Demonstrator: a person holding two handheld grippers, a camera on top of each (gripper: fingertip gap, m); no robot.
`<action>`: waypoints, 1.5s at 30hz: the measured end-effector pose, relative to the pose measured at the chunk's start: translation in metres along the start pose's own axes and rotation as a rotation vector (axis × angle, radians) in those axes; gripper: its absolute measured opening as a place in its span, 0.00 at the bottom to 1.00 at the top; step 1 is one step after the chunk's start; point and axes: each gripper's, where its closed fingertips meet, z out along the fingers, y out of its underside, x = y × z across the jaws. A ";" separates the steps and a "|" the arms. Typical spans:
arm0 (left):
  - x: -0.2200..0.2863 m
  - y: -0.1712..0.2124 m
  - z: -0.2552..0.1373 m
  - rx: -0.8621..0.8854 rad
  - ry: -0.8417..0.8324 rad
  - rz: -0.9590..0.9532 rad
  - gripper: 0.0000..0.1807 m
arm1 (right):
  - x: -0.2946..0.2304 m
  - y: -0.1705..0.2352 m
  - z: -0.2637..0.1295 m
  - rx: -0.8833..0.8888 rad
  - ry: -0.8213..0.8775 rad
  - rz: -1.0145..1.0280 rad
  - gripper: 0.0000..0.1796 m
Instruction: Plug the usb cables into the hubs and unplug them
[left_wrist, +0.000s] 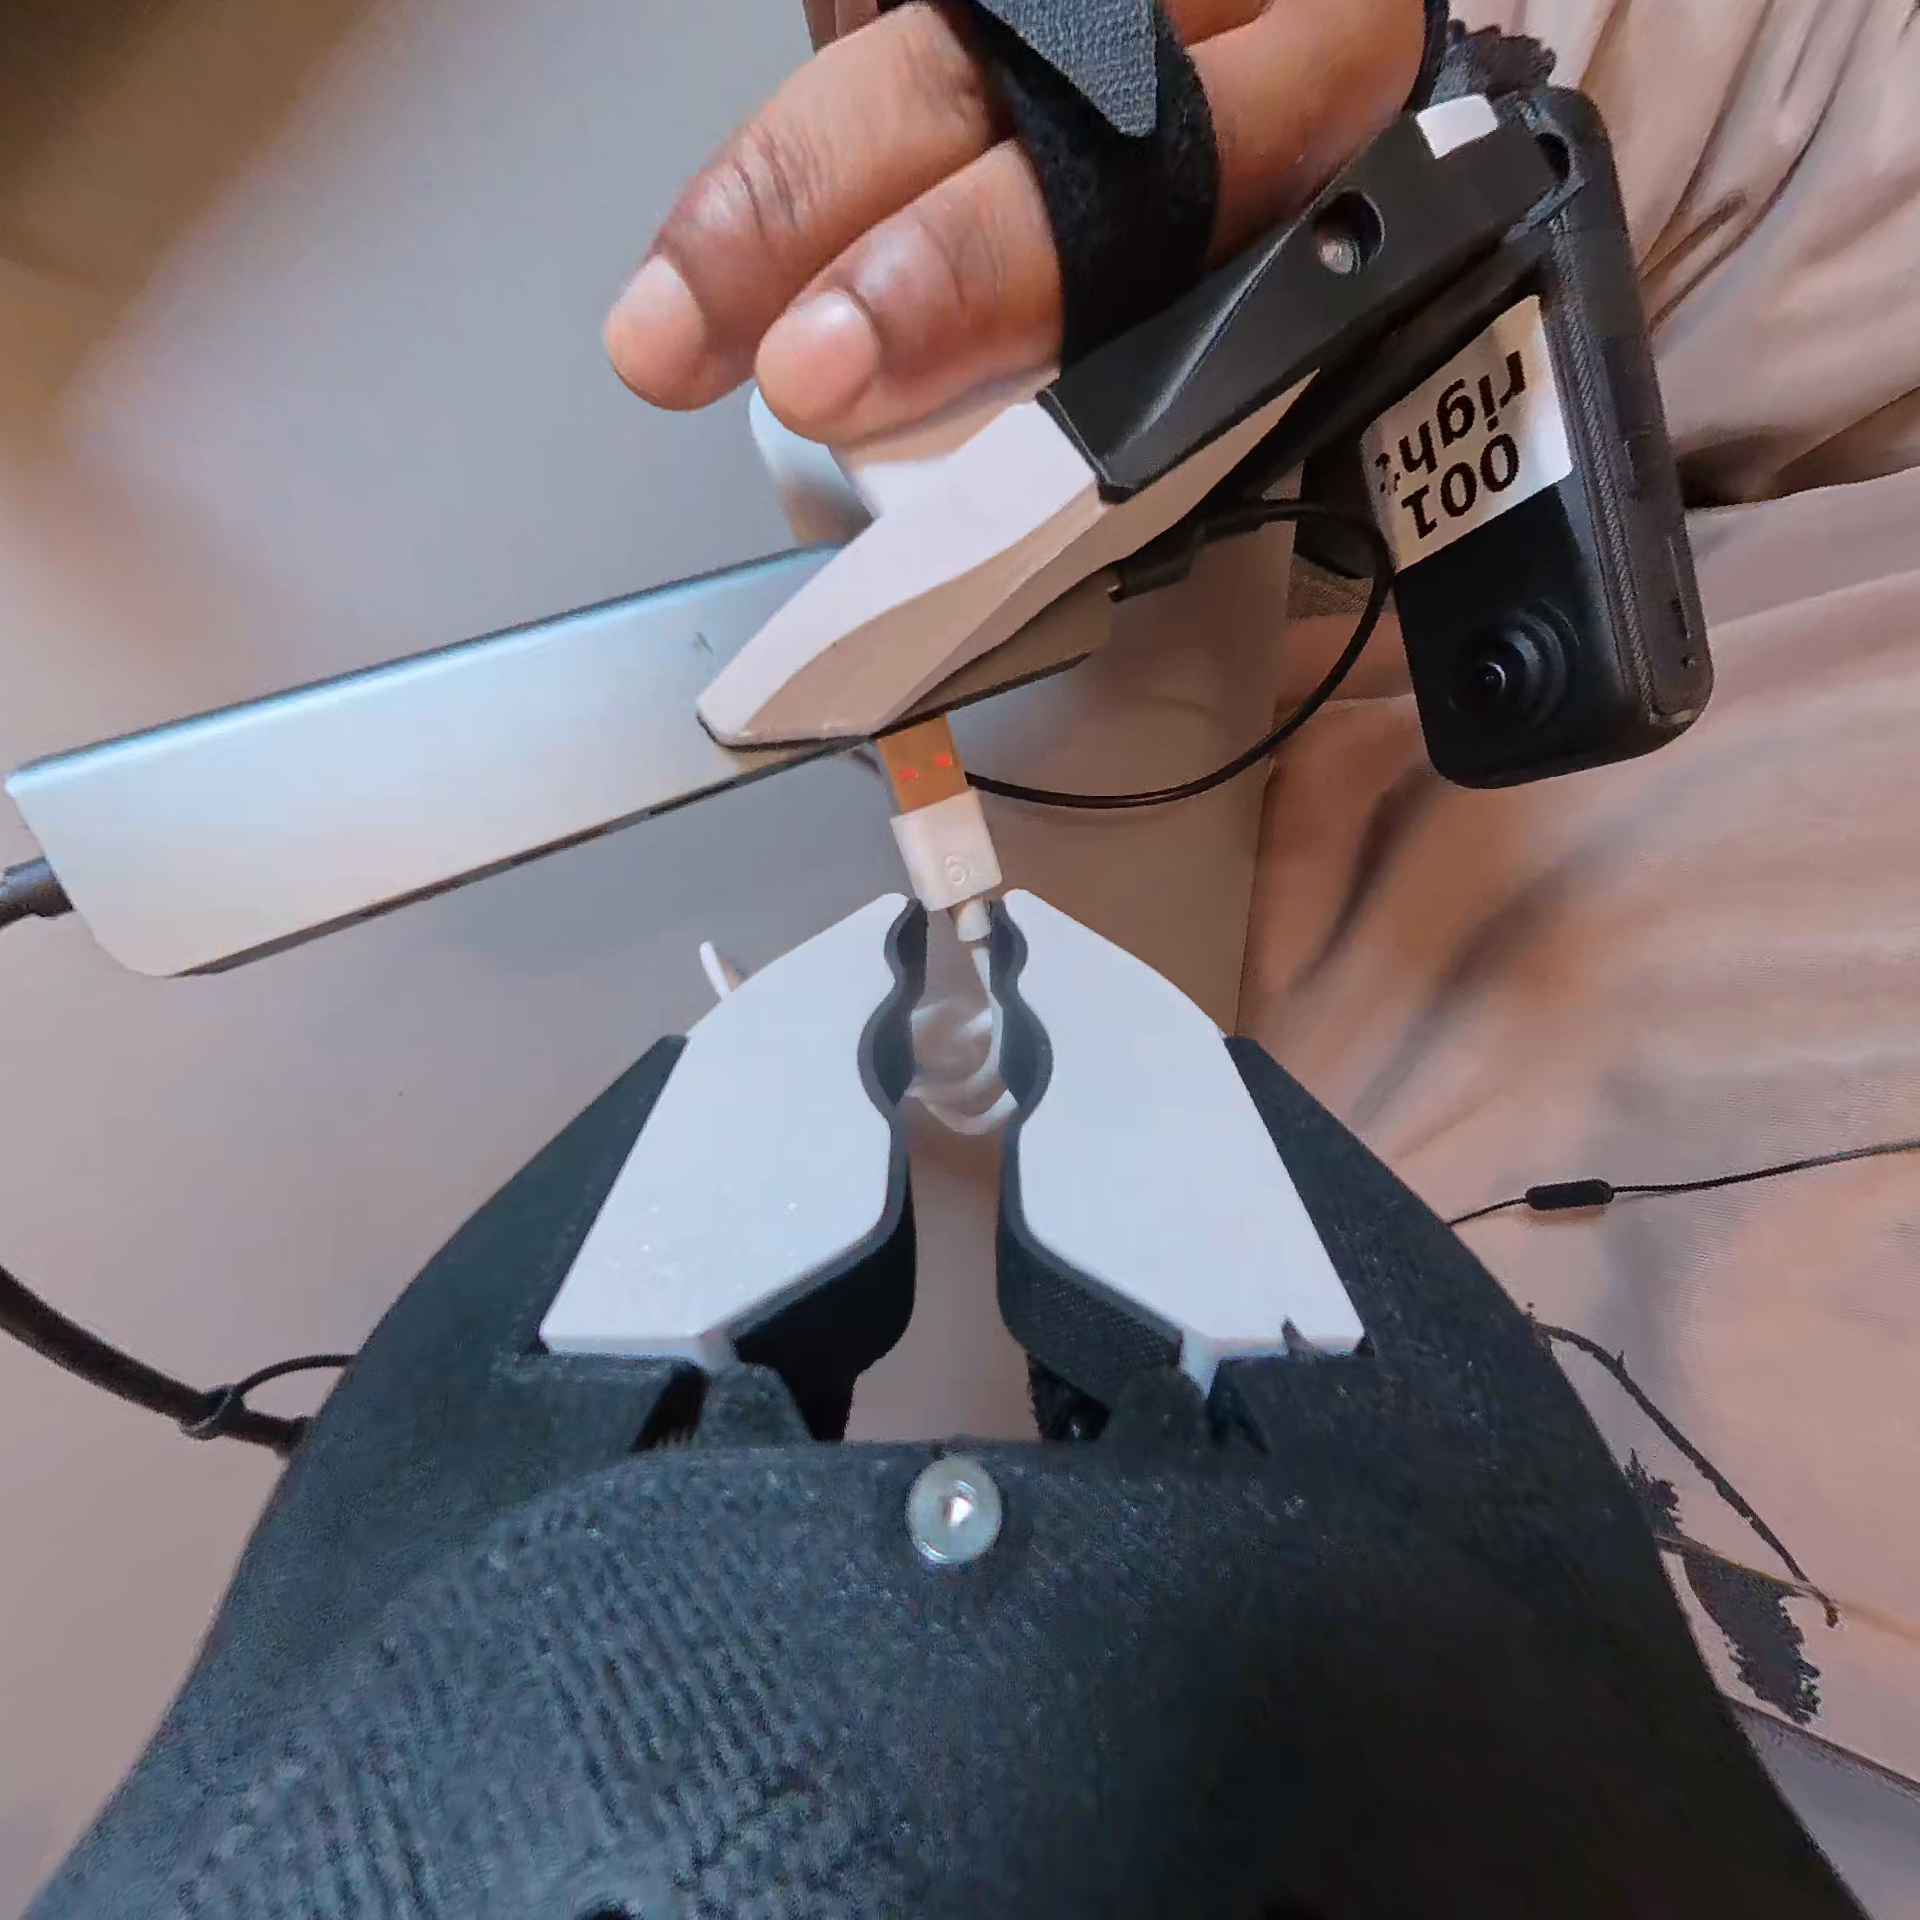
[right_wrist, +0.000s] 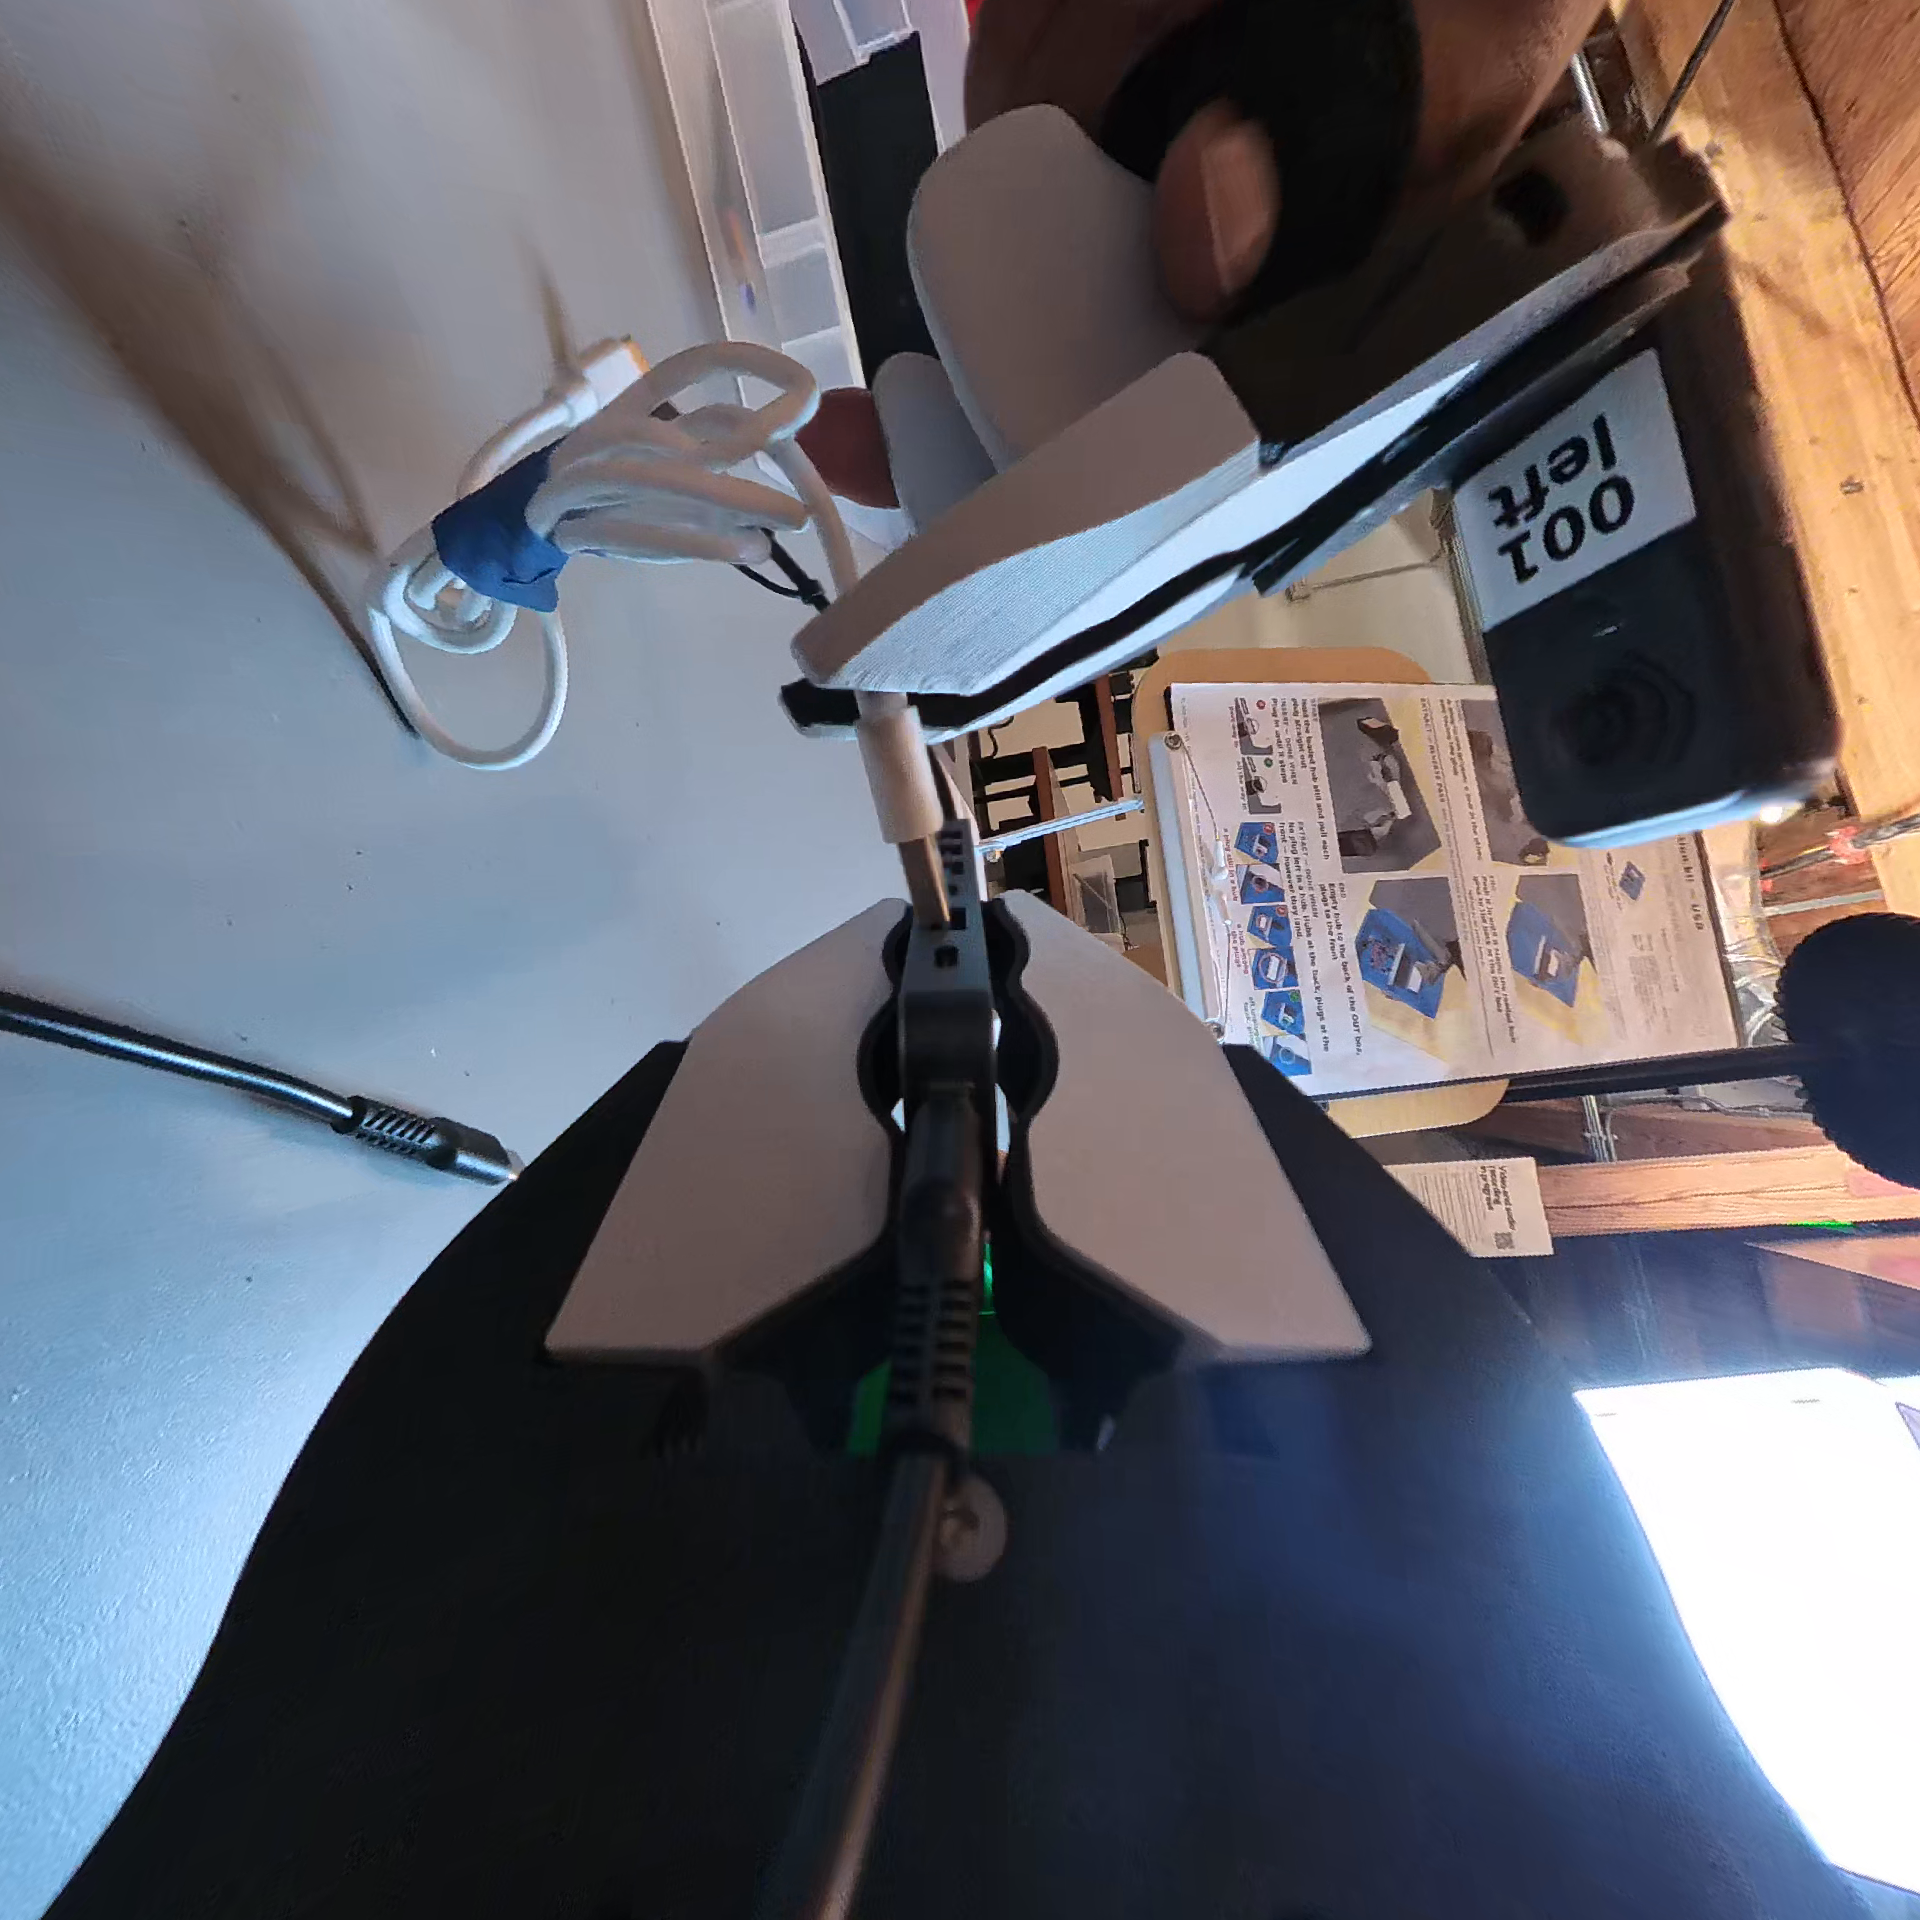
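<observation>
My left gripper (left_wrist: 956, 904) is shut on the white USB cable just behind its plug (left_wrist: 945, 868). The plug's metal tip (left_wrist: 925, 769) points at the long silver-grey hub (left_wrist: 364, 769). The right gripper (left_wrist: 790, 707), held by a hand, clamps the hub's near end and hides the port. In the right wrist view my right gripper (right_wrist: 945, 914) is shut on the hub (right_wrist: 940, 977), seen end-on, with its black lead (right_wrist: 925, 1299) running back between the fingers. The left gripper (right_wrist: 831, 675) holds the white plug (right_wrist: 894, 779) there, its tip meeting the hub's side. I cannot tell how deep it sits.
The rest of the white cable hangs in a coil bound with blue tape (right_wrist: 499, 540). A loose black cable plug (right_wrist: 416, 1132) lies on the pale table (right_wrist: 260, 831). An instruction sheet on a board (right_wrist: 1455, 883) and wooden shelving (right_wrist: 1818, 312) stand beyond. Beige cloth (left_wrist: 1558, 883) is on the right. One gripper's finger ends stand about 5 centimeters off the other's.
</observation>
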 end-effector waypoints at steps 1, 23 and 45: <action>0.000 0.000 0.000 -0.016 -0.011 0.003 0.07 | 0.000 0.000 0.000 -0.002 0.000 -0.007 0.06; 0.015 -0.004 -0.010 -0.009 -0.039 0.183 0.09 | 0.005 -0.022 -0.004 0.011 0.039 -0.043 0.06; -0.093 0.056 -0.130 0.922 -0.855 0.379 0.00 | 0.183 0.215 -0.032 -0.637 0.004 0.745 0.07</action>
